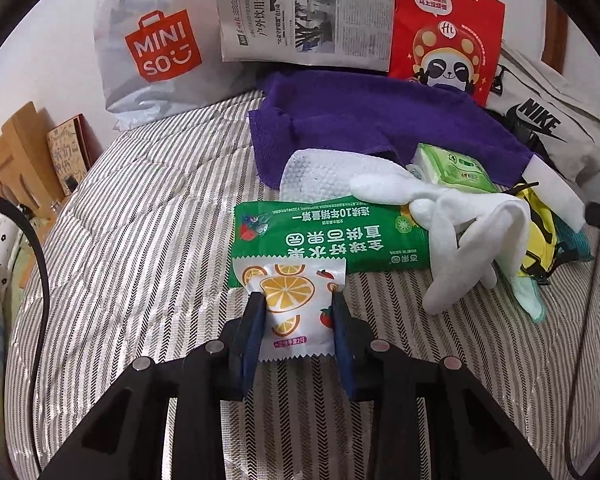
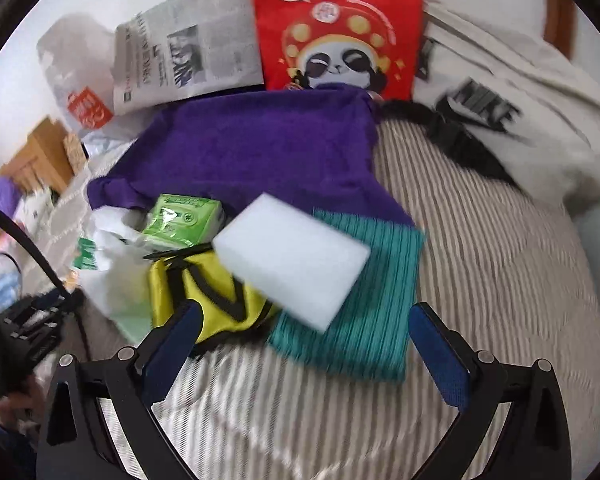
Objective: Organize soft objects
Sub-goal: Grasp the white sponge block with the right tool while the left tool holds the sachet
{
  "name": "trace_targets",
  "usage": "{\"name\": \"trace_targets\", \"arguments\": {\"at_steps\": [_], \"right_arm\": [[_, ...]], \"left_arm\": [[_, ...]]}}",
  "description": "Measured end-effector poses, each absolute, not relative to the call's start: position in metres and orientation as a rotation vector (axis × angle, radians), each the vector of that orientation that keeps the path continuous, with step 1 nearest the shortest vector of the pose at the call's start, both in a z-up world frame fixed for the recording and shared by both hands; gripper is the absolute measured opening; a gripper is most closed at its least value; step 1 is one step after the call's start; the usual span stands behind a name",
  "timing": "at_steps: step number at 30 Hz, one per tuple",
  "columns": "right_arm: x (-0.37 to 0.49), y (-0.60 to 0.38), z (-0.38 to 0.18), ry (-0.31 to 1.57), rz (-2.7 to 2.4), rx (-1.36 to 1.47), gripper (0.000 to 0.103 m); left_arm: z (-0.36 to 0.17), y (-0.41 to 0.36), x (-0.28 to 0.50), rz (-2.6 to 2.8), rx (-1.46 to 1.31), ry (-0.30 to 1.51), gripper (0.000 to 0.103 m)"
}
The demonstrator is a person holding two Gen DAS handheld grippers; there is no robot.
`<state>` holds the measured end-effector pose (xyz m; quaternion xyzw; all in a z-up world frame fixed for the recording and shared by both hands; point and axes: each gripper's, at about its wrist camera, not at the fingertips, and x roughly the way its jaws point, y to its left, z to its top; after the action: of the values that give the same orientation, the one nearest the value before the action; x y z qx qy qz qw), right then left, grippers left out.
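Note:
My left gripper [image 1: 297, 298] is shut on a small white packet printed with lemon slices [image 1: 288, 320], its blue pads pressing both side edges. The packet overlaps a green fruit bag [image 1: 324, 236]. Beyond lie white gloves [image 1: 452, 232], a white textured cloth [image 1: 320, 176], a green wipes pack [image 1: 452, 168] and a purple towel [image 1: 380, 120]. My right gripper [image 2: 305, 310] stands wide open and holds nothing. It hovers near a white sponge [image 2: 292, 252] lying on a teal striped cloth [image 2: 360, 320], with a yellow pouch [image 2: 204, 292] by its left finger.
Everything lies on a striped bedspread [image 1: 140, 220]. Against the back wall stand a Miniso bag [image 1: 156, 52], a newspaper [image 1: 308, 20] and a red panda paper bag [image 1: 448, 28]. A white Nike bag [image 1: 548, 128] sits at the right. Wooden furniture [image 1: 12, 152] is beside the bed's left edge.

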<state>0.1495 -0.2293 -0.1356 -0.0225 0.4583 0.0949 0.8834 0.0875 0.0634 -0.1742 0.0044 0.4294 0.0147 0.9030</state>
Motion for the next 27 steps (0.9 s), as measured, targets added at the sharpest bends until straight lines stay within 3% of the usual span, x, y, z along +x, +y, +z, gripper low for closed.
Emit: {"name": "trace_targets", "arguments": {"at_steps": [9, 10, 12, 14, 19, 27], "right_arm": [[0.195, -0.226, -0.163, 0.970, 0.256, -0.111, 0.099], [0.199, -0.225, -0.165, 0.965, 0.266, -0.108, 0.095], [0.203, -0.222, -0.165, 0.955, 0.288, -0.103, 0.070], [0.199, -0.218, -0.160, 0.941, 0.339, -0.091, 0.059], [0.178, -0.218, -0.143, 0.892, 0.371, -0.077, 0.059], [0.181, -0.224, -0.160, 0.979, 0.304, -0.001, 0.059]], "left_arm": [[-0.175, 0.067, 0.091, 0.000, -0.018, 0.900, 0.037], [-0.175, 0.067, 0.091, -0.009, -0.019, 0.903, 0.039], [-0.175, 0.065, 0.092, -0.011, -0.003, 0.909, 0.039], [-0.175, 0.066, 0.093, -0.015, -0.006, 0.912, 0.039], [-0.174, 0.066, 0.094, -0.020, -0.006, 0.919, 0.039], [-0.174, 0.069, 0.092, -0.018, -0.037, 0.909, 0.038]]}}
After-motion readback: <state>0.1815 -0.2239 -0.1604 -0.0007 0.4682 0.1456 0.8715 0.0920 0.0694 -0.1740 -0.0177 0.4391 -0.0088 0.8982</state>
